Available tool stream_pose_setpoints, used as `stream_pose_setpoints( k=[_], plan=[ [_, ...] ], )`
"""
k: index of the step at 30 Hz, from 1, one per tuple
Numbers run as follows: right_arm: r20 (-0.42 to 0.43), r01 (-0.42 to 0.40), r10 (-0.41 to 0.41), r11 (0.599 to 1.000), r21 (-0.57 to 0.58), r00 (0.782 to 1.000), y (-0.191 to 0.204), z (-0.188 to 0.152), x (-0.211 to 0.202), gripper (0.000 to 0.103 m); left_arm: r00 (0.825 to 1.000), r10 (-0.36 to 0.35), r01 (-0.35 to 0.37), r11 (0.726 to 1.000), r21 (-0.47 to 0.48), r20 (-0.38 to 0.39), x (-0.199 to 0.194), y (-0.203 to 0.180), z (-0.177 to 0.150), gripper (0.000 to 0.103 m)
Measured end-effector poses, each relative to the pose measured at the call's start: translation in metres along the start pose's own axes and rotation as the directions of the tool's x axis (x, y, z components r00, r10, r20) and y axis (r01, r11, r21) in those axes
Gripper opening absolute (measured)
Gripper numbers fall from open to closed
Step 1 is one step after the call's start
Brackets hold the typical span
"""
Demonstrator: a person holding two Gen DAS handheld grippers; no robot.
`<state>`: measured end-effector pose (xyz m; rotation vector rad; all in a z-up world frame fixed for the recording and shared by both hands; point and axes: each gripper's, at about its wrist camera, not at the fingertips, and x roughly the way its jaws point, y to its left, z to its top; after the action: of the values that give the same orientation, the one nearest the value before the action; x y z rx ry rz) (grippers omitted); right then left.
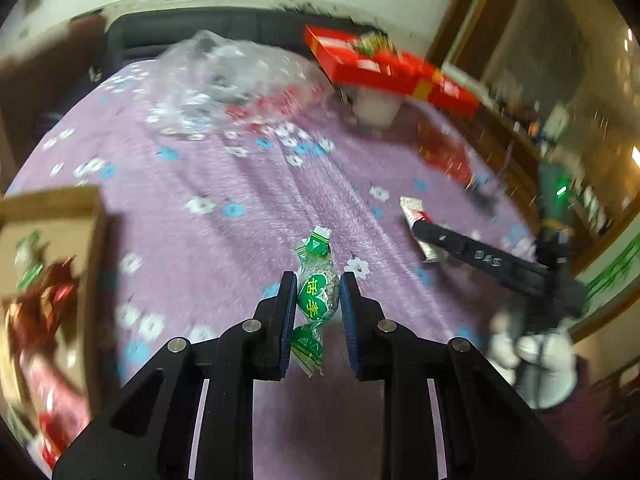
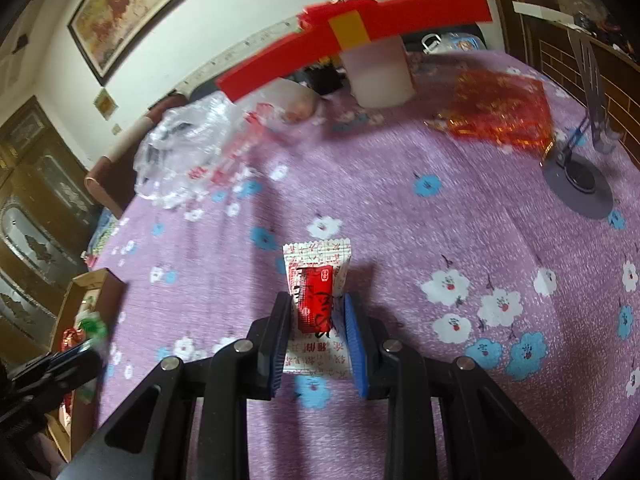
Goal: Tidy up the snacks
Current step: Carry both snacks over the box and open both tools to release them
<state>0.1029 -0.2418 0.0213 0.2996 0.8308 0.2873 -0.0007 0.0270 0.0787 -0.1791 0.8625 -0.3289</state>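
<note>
cardboard box [image 1: 86, 216] holds snacks (wrapped)

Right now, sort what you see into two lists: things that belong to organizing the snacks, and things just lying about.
Belongs to the job:
- green-wrapped candy, gripped by the left gripper
- red-and-white snack packet, between the right gripper fingers
- cardboard box with snacks in it

Just lying about:
- clear plastic bag
- long red box resting on a white cup
- red mesh bag

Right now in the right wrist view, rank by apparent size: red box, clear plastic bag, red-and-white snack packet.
1. red box
2. clear plastic bag, less sure: crumpled, outline blurred
3. red-and-white snack packet, smallest though nearest the camera
</note>
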Motion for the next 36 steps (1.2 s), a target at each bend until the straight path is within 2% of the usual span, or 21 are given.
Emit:
stream_pose_setpoints(
  k=[4,6,9,11,14,17,20,26,30,36],
  plan=[
    [0.051,-0.018,0.020,1.000,-0.024,0.999,0.009,-0.003,-0.010,0.030,0.996,0.032,-0.025,0.997,-0.078,0.088,-0.052,0.031,-0.018,0.021],
    [0.076,-0.022,0.024,0.999,-0.038,0.997,0.014,-0.005,-0.016,0.030,0.988,0.073,-0.057,0.991,-0.120,0.134,-0.080,0.051,-0.029,0.021],
    [0.104,-0.010,0.017,0.998,-0.069,0.994,0.025,-0.009,-0.023,0.030,0.975,0.102,-0.058,0.975,-0.217,0.200,-0.120,0.087,-0.049,0.021],
    [0.125,0.021,-0.008,0.994,-0.107,0.992,0.036,-0.015,-0.025,0.030,0.963,0.134,-0.069,0.961,-0.267,0.233,-0.142,0.110,-0.061,0.021],
    [0.146,0.098,-0.071,0.978,-0.183,0.987,0.056,-0.023,-0.024,0.030,0.955,0.180,-0.098,0.942,-0.322,0.235,-0.159,0.139,-0.075,0.021],
    [0.140,0.080,-0.049,0.972,-0.221,0.989,0.079,-0.034,-0.033,0.030,0.953,0.210,-0.123,0.926,-0.356,0.217,-0.164,0.161,-0.085,0.021],
    [0.127,0.017,0.015,0.969,-0.245,0.992,0.106,-0.046,-0.044,0.030,0.950,0.236,-0.142,0.910,-0.390,0.204,-0.164,0.179,-0.096,0.021],
    [0.065,-0.083,0.114,0.930,-0.359,0.991,0.178,-0.062,-0.050,0.030,0.957,0.208,-0.101,0.893,-0.440,0.202,-0.161,0.198,-0.111,0.021],
    [-0.005,-0.150,0.161,0.906,-0.396,0.987,0.219,-0.064,-0.037,0.030,0.961,0.196,-0.092,0.891,-0.445,0.194,-0.158,0.204,-0.111,0.021],
    [-0.138,-0.255,0.218,0.887,-0.386,0.966,0.266,-0.081,-0.006,0.030,0.963,0.202,-0.100,0.883,-0.459,0.178,-0.153,0.216,-0.115,0.021]
  ],
)
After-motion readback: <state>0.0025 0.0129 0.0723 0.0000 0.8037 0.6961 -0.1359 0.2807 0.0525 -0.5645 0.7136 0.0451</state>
